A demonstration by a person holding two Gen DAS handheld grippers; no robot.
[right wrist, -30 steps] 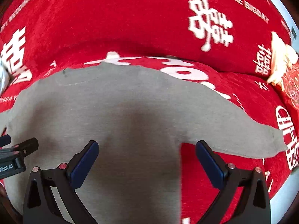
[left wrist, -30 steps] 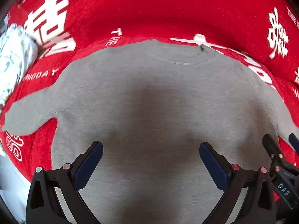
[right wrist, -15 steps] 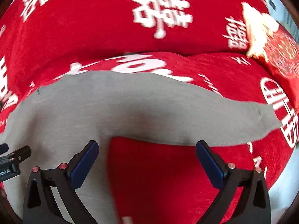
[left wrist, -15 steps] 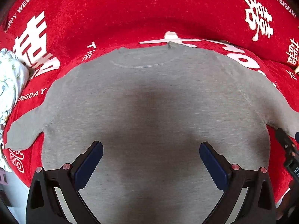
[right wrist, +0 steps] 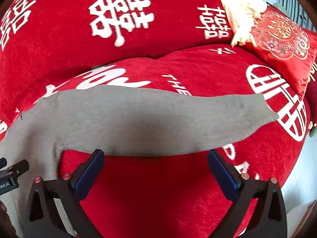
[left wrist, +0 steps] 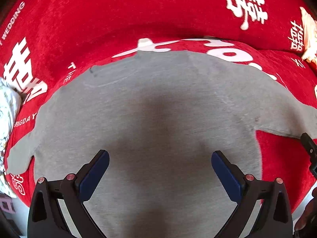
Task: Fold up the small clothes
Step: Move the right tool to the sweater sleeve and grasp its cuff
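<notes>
- The grey top (left wrist: 158, 109) lies flat on the red sofa cover (left wrist: 118, 19), filling the centre of the left view; 1 sleeve (right wrist: 178, 119) crosses mid-frame in the right view.
- Left claw (left wrist: 160, 170): jaws wide apart, holding nothing, above the top.
- Right claw (right wrist: 155, 168): jaws wide apart, holding nothing, below the sleeve.
- The cover reads "WEDDING" at upper left and "BIGDAY" at left.

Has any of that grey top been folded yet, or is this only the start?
Only the start. Done: the grey top lies spread flat on the red sofa cover, sleeves out. In hand: nothing; the left gripper is open over the body, the right gripper open by the long sleeve. Left: every fold.
</notes>
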